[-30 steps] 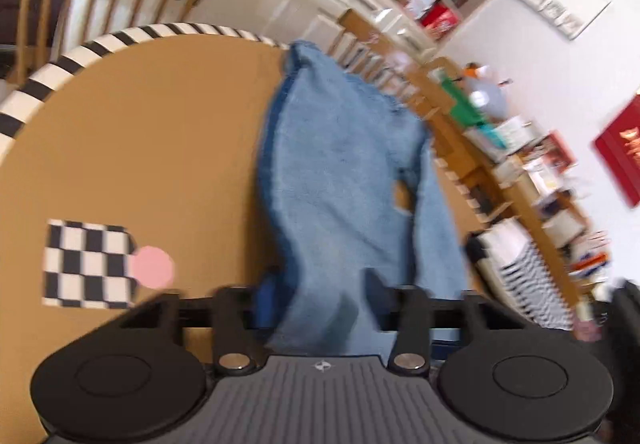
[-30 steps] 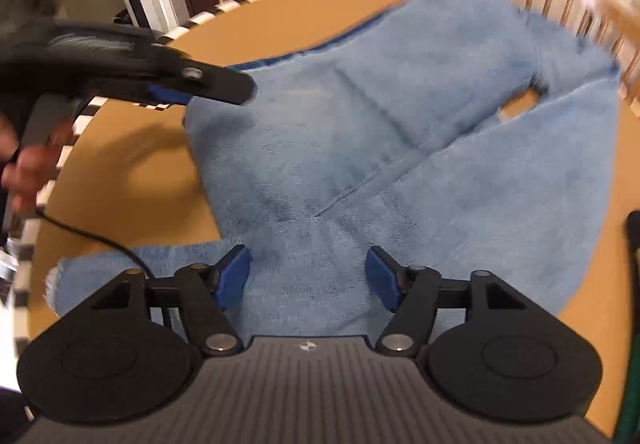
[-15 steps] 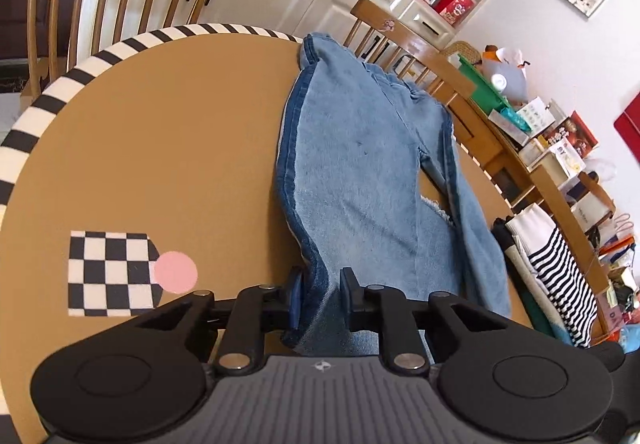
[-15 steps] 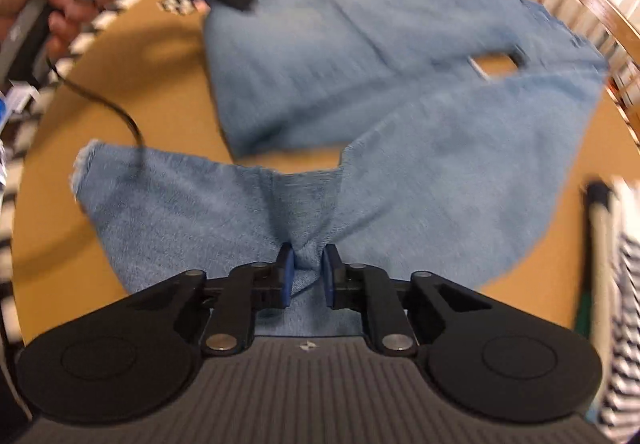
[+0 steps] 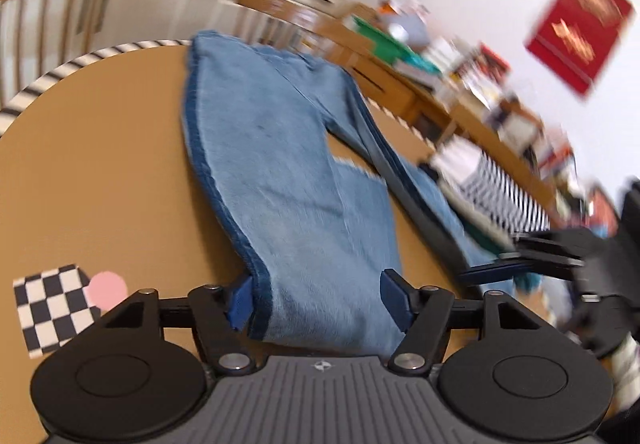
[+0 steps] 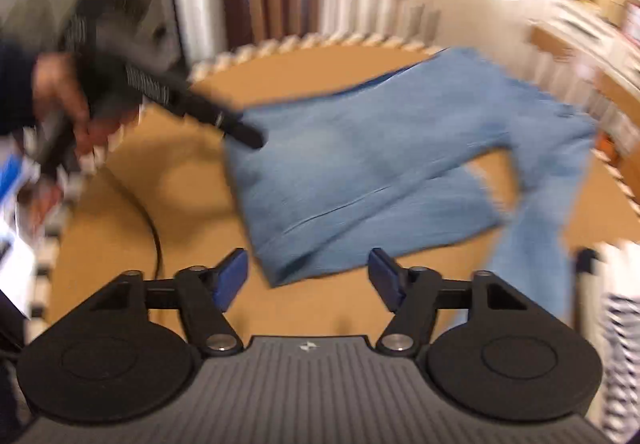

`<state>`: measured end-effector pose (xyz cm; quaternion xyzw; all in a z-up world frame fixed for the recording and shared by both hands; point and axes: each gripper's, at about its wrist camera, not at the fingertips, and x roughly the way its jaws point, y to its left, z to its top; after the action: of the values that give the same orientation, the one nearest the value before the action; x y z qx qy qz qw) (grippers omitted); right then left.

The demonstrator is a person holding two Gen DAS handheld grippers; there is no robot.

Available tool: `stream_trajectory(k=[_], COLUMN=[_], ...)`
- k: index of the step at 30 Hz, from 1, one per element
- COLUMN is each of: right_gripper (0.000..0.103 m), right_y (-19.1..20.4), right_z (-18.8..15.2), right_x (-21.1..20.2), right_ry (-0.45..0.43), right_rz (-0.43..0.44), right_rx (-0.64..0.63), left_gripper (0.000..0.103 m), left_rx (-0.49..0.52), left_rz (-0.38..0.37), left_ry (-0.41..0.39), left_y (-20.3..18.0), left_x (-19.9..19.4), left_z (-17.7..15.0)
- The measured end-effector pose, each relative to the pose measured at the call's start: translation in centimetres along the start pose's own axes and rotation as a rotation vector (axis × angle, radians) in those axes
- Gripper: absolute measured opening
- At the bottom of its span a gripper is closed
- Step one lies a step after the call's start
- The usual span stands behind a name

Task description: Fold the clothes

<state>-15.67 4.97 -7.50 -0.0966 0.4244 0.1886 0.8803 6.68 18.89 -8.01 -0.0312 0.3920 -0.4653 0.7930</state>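
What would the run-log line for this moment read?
stage: leg fold laid | jeans doubled on table | left gripper jaws opening, denim between, unpinched | right gripper jaws opening, off the cloth

Each hand-held gripper has a grey ribbed body bearing a small round emblem, two black disc-shaped housings and black linkage arms fixed with silver screws. Left gripper [image 5: 316, 298] and right gripper [image 6: 306, 276] both carry blue pads [image 6: 230, 276]. A black cable [image 6: 154, 240] trails from the left unit. The person's sleeve [image 6: 14, 91] is dark.
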Motion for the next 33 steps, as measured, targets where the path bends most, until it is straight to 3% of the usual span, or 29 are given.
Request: stream_trajectory(k=[2,3,4,5,6,7,10,11,12,13,15,17,19,20,21,23,24,27,29,31,32,33], right_gripper=[0.049,0.042,0.02,0.007,0.006,0.006,0.005,0.005,0.005,0.007,0.015,0.035,0.035,0.035,0.037,0.054,0.055,0.057,0.07,0.076,0.069,0.053], right_y=[-0.1,-0.2,-0.2,-0.4,-0.9,-1.6,-5.9,-8.0,-10.5,-12.9,-17.2,-19.5,-19.8,-19.5,-18.8,-17.4,-16.8,-15.2,-14.3,-13.3,-12.9,-12.5], right_z=[-0.3,-0.2,-0.1,0.0,0.4,1.2,4.8,5.8,6.6,7.0,6.6,4.7,1.9,0.4,-0.9,-3.1,-4.0,-5.2,-4.7,-3.7,-3.3,-2.8], right_x=[2.5,2.7,2.5,1.9,0.9,-0.7,-6.4,-7.5,-7.9,-7.6,-5.4,-2.5,-1.2,-1.3,-1.7,-2.1,-2.0,-0.5,0.3,1.3,1.7,2.1], right_ry=[0.037,0.035,0.019,0.012,-0.01,-0.057,-0.263,-0.33,-0.383,-0.411,-0.374,-0.24,-0.163,-0.162,-0.174,-0.193,-0.205,-0.279,-0.341,-0.34,-0.326,-0.311], right_rz=[0.019,0.045,0.078,0.098,0.121,0.167,0.346,0.383,0.379,0.34,0.227,0.118,0.091,0.103,0.119,0.143,0.162,0.224,0.24,0.241,0.249,0.256], right_rx=[0.058,0.09,0.115,0.16,0.218,0.265,0.411,0.494,0.598,0.698,0.867,0.973,1.027,1.034,1.036,1.055,1.09,1.163,1.142,1.086,1.058,1.03], left_gripper=[0.066,0.057,0.037,0.026,0.009,0.006,0.008,0.015,0.037,0.068,0.081,0.077,0.072,0.072,0.073,0.074,0.074,0.074,0.074,0.073,0.071,0.063], left_rx=[0.054,0.058,0.04,0.005,-0.058,-0.119,-0.306,-0.374,-0.445,-0.501,-0.538,-0.566,-0.593,-0.589,-0.557,-0.463,-0.402,-0.212,-0.16,-0.138,-0.128,-0.128], left_rz=[-0.012,-0.021,-0.037,-0.057,-0.088,-0.133,-0.287,-0.319,-0.311,-0.278,-0.167,-0.065,0.009,0.011,-0.04,-0.086,-0.09,-0.074,-0.101,-0.109,-0.108,-0.11], left_ry=[0.002,0.003,0.011,0.022,0.032,0.025,-0.044,-0.074,-0.11,-0.136,-0.152,-0.111,-0.058,-0.046,-0.057,-0.074,-0.08,-0.108,-0.106,-0.047,-0.013,0.016], left_y=[-0.6,-0.7,-0.6,-0.3,0.1,0.5,1.8,2.5,3.3,4.3,6.2,7.6,8.8,9.0,8.6,7.2,6.4,4.0,3.0,2.6,2.3,2.3], left_x=[0.3,0.3,0.4,0.4,0.0,-0.7,-2.5,-2.8,-2.5,-1.9,0.0,1.4,2.3,2.5,2.2,2.2,2.5,4.6,6.6,8.3,9.0,9.4], left_z=[-0.1,0.0,0.2,0.6,1.4,2.5,8.1,10.3,12.5,14.3,16.2,14.8,12.6,11.2,9.5,6.8,5.8,5.7,6.2,6.4,6.2,6.0])
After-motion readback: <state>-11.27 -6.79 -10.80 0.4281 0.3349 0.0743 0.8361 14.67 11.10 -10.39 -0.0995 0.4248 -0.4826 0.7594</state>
